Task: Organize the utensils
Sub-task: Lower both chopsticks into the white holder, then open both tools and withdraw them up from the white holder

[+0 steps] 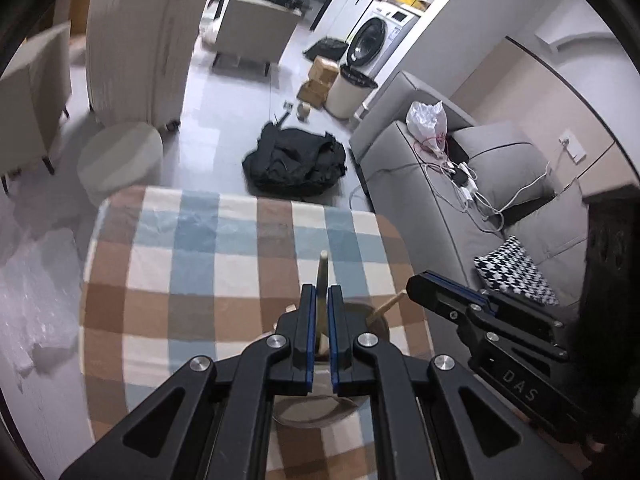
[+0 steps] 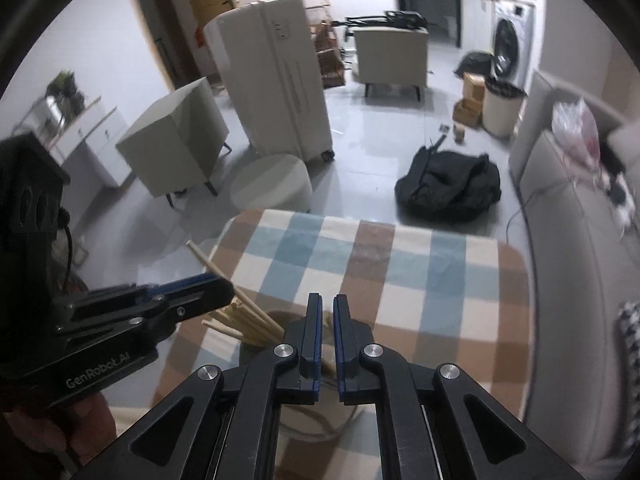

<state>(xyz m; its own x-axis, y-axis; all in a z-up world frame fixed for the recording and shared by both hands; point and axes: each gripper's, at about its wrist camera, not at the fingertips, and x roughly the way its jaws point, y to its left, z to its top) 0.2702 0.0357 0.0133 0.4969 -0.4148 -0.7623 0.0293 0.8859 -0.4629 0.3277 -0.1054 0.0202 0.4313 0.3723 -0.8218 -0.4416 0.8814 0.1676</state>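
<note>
Left gripper (image 1: 321, 298): jaws pinch one chopstick (image 1: 322, 276), held upright over the cup (image 1: 380, 322).
Right gripper (image 2: 327, 307): jaws nearly together; a pale stick between them, grip unclear.
Cup: on checked cloth (image 1: 208, 264), holding leaning chopsticks (image 2: 248, 320).

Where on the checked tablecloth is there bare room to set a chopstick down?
The whole far stretch of the checked tablecloth is bare, from the holder out to the far edge, and so is its left side in the left wrist view. It is crowded at the holder: chopsticks, left gripper, right gripper.
</note>
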